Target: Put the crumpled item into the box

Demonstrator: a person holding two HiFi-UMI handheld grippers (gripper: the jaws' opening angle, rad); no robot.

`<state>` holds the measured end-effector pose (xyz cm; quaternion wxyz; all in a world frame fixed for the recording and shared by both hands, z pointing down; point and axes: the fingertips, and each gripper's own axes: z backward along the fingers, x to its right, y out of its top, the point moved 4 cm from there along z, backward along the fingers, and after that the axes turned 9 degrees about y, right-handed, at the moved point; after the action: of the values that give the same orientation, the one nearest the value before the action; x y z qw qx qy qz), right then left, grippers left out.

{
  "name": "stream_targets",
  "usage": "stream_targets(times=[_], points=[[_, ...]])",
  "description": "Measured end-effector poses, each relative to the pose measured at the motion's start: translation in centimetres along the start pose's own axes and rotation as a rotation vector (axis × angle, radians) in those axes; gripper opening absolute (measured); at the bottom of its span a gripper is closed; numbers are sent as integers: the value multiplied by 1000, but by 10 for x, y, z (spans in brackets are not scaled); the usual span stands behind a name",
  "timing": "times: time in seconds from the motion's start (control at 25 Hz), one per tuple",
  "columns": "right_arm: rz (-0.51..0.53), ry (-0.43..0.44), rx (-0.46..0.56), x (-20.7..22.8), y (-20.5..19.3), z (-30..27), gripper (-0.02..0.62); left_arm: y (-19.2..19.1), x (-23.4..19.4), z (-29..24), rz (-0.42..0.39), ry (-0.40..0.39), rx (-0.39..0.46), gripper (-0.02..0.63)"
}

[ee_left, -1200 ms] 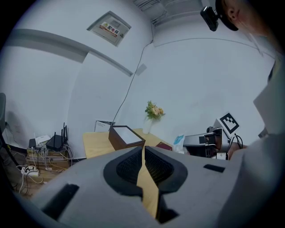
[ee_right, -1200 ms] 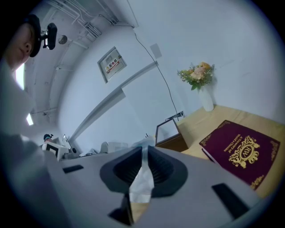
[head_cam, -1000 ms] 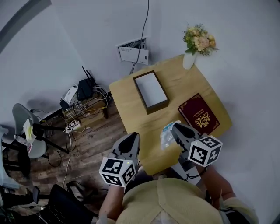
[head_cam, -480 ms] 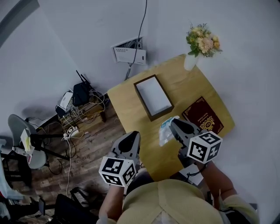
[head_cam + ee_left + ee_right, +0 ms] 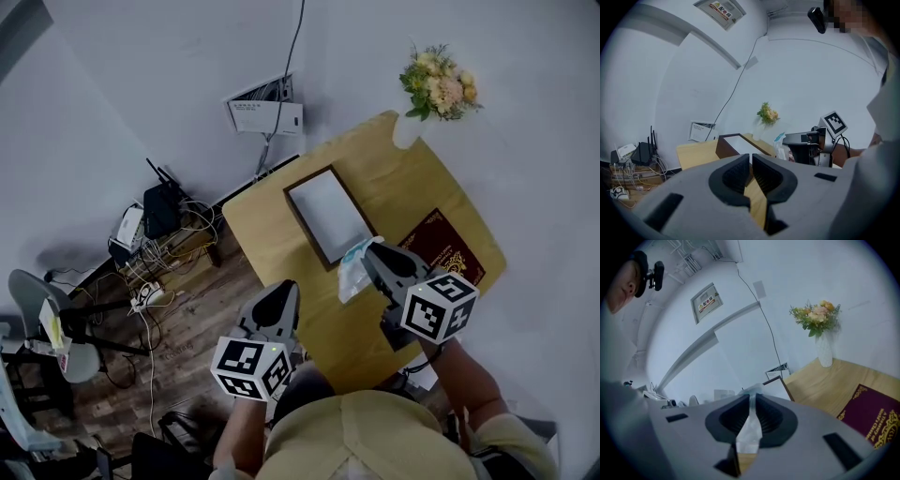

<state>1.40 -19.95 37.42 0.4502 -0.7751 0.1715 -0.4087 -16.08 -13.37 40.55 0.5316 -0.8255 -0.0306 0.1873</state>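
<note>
My right gripper (image 5: 368, 258) is shut on a crumpled pale plastic wrapper (image 5: 353, 268), held in the air just off the near right corner of the box (image 5: 323, 215). The box is shallow, dark brown outside and white inside, and lies open on the wooden table (image 5: 281, 244). In the right gripper view the wrapper (image 5: 750, 427) is pinched between the jaws with the box (image 5: 776, 386) beyond. My left gripper (image 5: 274, 302) is shut with nothing in it, off the table's near left edge. From the left gripper view the box (image 5: 736, 145) and the right gripper (image 5: 806, 145) show ahead.
A dark red book (image 5: 441, 246) lies on the table right of the box. A white vase of flowers (image 5: 433, 89) stands at the far corner. Routers and cables (image 5: 155, 225) sit on the wooden floor to the left, a chair (image 5: 37, 309) further left.
My right gripper has carried the wrapper up and forward, from the table's near edge to beside the box. The left gripper has kept its place.
</note>
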Motion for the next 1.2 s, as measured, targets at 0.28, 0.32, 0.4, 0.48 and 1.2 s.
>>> stream_targets(times=[0.28,0.32,0.4,0.48,1.2], points=[[8,-34,17,12,9,-20,58,4,-15,-17,5,-18,-12,37],[12,-38,20,13,11,-23,58,5,-17,-19,6,-20,-13,37],[20,-44,25,16,13,-28,58,5,-19,-23,5,-24,-15,37],[28,-52,31,19,15,-33,58,5,-21,-25,5,-27,-19,37],[84,-154,31,46,12,-65,58,7,-39,-51,21,-49,-30,37]])
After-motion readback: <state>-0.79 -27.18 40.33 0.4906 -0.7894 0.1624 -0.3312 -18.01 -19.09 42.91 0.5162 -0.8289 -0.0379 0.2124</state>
